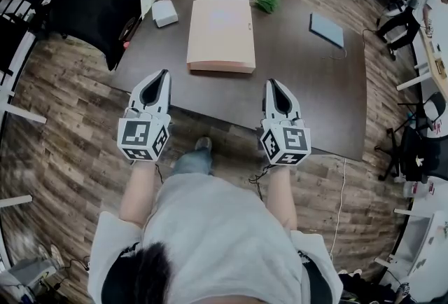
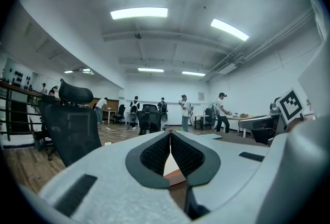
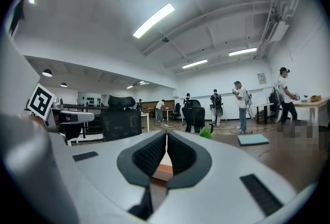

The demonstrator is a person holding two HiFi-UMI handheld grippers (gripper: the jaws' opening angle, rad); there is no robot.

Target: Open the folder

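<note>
Folder point(image 1: 220, 35): peach, closed, flat on table point(image 1: 294, 85); gripper views show a sliver only; left gripper point(image 1: 164, 74), right gripper point(image 1: 271, 83) closed, empty

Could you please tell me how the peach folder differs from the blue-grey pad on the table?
The peach folder is clearly larger than the blue-grey pad. The folder lies mid-table, straight ahead of the person; the pad sits toward the table's right side, turned askew to the folder. Both lie flat on the dark table.
</note>
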